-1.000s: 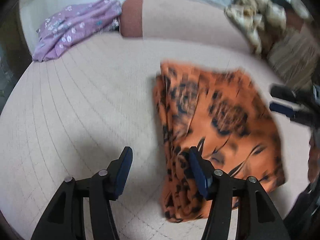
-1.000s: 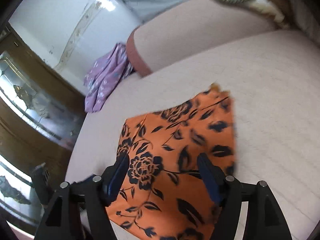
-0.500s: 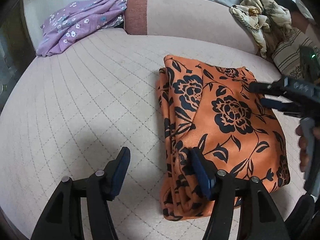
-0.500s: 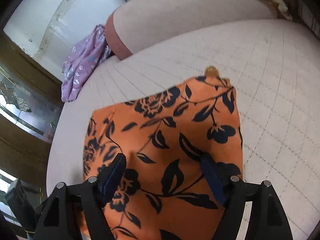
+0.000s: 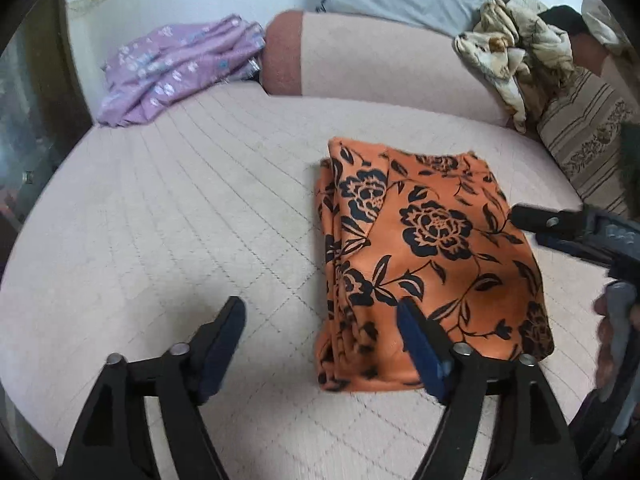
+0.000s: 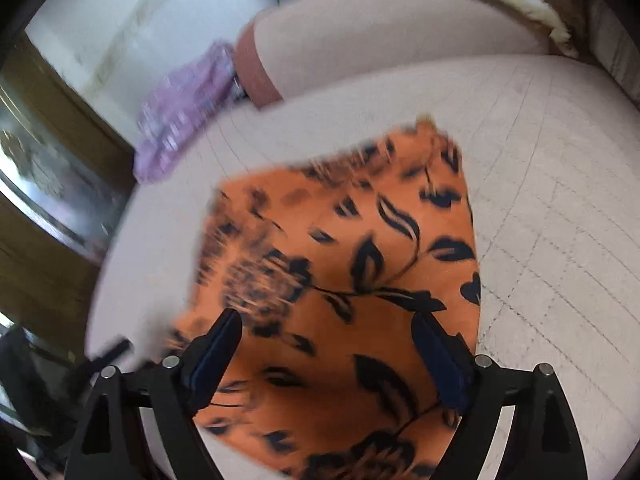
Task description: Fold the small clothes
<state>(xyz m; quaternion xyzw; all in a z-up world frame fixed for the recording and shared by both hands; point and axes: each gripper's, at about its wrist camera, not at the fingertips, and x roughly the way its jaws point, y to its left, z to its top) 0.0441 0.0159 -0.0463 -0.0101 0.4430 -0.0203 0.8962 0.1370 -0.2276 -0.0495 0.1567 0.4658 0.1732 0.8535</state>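
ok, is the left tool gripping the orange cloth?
No, the left tool stands open, and the orange cloth lies flat on the bed.

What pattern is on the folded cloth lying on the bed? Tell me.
Orange with a black rose-and-leaf print. The folded cloth shows sharpest in the left wrist view.

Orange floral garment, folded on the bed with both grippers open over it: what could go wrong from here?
1. The orange floral garment shows loose stacked layers along its left edge; a nudge from the left gripper, whose one finger overlaps that edge, might undo the fold.
2. The right gripper sits low over the cloth, jaws open; pulling away could snag and drag it across the bed.
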